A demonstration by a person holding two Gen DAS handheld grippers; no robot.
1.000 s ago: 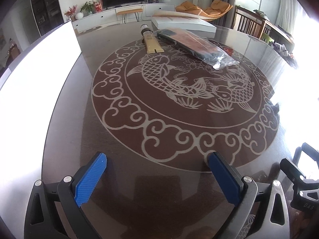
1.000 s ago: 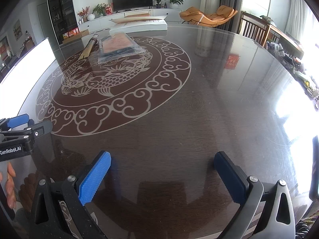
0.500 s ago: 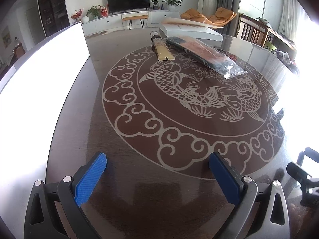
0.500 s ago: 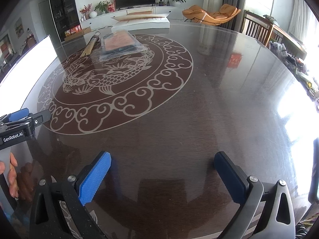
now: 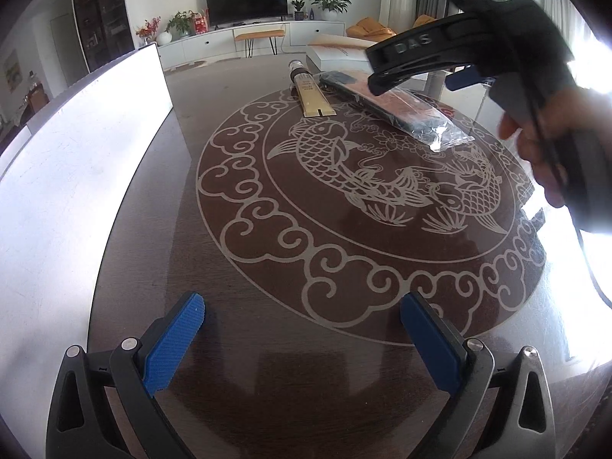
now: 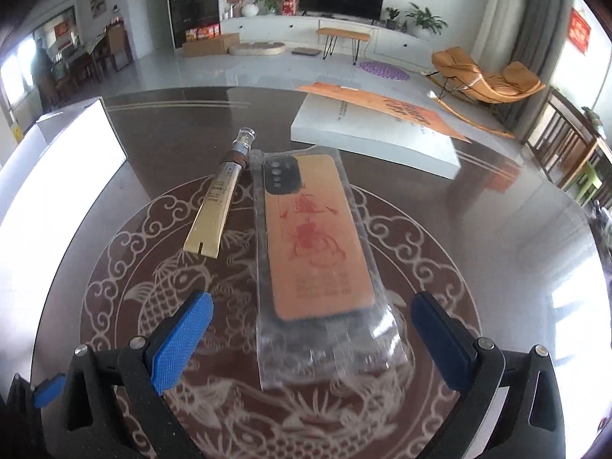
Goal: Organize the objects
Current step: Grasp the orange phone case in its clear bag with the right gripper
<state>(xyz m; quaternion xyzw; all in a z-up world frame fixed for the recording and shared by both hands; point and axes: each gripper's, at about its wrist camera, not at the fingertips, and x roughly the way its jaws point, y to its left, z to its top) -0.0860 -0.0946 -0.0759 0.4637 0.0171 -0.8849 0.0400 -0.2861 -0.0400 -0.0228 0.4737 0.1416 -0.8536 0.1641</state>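
Our left gripper (image 5: 302,338) hovers over bare desk (image 5: 237,375) near its front edge, jaws apart. The gold tube (image 6: 214,214) and the bagged phone case (image 6: 317,241) lie side by side mid-desk. Our right gripper (image 6: 311,336) hangs over the case's near end, jaws apart, open desk to its right.

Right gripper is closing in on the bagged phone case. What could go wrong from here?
1. The phone case sits in a loose clear bag; the open right gripper may pinch only plastic, and the case could slide.
2. The gold tube lies close beside the bag and may get knocked.
3. The glossy table offers little grip.
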